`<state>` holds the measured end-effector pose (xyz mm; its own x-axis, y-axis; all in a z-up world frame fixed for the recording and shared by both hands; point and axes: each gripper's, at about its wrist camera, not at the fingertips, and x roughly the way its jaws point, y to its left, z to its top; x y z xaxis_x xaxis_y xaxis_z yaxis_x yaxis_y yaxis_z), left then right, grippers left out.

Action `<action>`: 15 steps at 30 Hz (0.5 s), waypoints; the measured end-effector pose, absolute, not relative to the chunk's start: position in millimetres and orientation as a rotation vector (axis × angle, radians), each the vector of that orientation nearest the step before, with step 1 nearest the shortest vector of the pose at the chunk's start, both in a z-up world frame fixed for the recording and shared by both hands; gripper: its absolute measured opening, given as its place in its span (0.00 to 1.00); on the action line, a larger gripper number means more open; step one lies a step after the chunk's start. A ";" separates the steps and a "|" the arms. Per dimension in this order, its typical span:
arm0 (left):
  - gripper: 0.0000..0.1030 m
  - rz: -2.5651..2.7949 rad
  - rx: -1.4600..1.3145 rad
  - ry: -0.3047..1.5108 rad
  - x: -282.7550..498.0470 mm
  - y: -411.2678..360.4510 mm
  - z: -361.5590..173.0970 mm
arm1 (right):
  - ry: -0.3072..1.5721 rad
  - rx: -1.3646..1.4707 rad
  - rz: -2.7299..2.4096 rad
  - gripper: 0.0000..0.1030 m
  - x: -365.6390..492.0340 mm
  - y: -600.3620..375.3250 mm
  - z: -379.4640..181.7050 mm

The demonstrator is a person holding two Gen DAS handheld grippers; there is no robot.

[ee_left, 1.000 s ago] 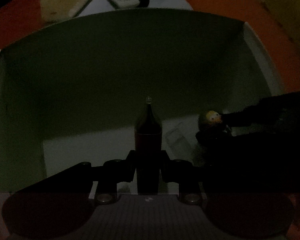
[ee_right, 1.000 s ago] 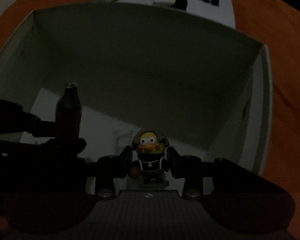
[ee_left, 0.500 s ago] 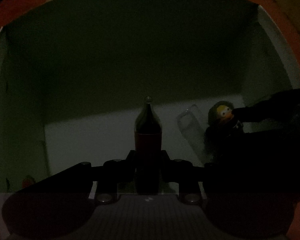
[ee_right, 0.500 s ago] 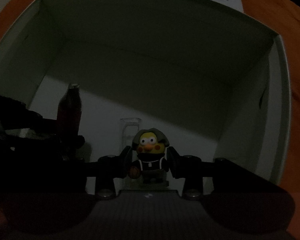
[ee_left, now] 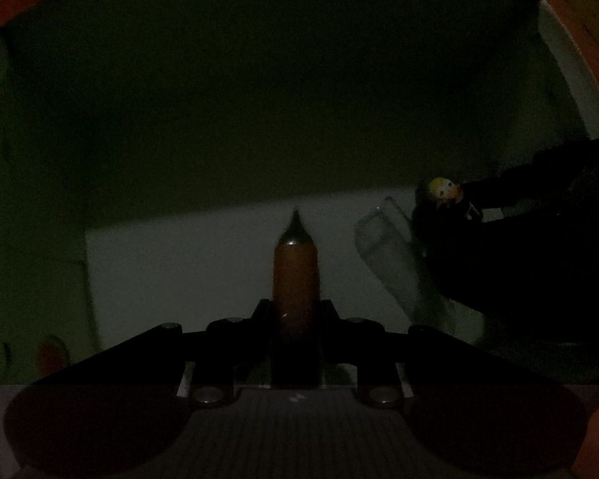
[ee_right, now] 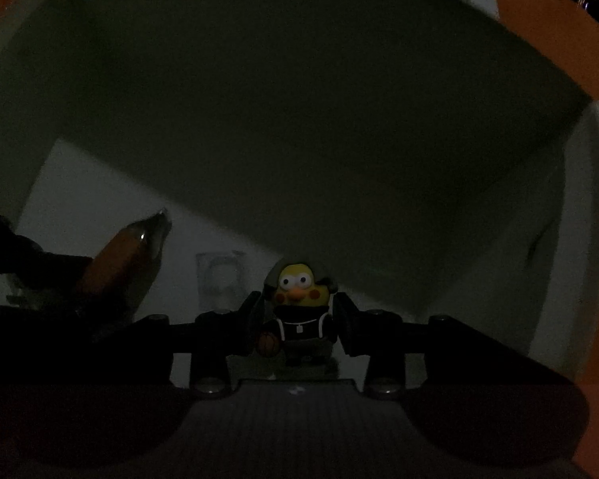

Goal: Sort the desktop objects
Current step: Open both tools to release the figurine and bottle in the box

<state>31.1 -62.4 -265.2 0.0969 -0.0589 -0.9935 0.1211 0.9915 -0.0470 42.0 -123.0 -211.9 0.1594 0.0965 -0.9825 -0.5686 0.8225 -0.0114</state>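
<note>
An orange table (ee_right: 559, 40) shows only as a curved band along the top and right edges of both views, in very dim light. Nearly all of each frame is filled by the inside of a white box (ee_left: 259, 99) (ee_right: 299, 99), its far wall in deep shadow and its pale floor lit across the lower middle.

In the left wrist view, the left hand-held gripper (ee_left: 296, 319) sits at the bottom centre, its jaws clamped on the lower body of an orange bottle (ee_left: 295, 275) with a clear pointed tip, held upright over the box floor. The right hand-held gripper (ee_right: 299, 323) sits at the bottom centre of its own view, jaws clamped on either side of a yellow-faced toy figure (ee_right: 297, 307) in a dark hooded top, facing the camera.

A small clear plastic item (ee_left: 383, 251) (ee_right: 219, 275) lies flat on the box floor, between the bottle and the figure in the frame.
</note>
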 end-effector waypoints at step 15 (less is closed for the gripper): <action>0.78 -0.137 -0.041 1.424 39.1 -53.2 -231.0 | 1.313 -0.315 0.529 0.44 46.1 -148.3 -154.4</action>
<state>39.1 -53.2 -231.0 0.1402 -0.1195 -0.9829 0.0700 0.9914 -0.1105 46.1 -148.3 -154.4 0.1621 0.1893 -0.9684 -0.5348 0.8416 0.0750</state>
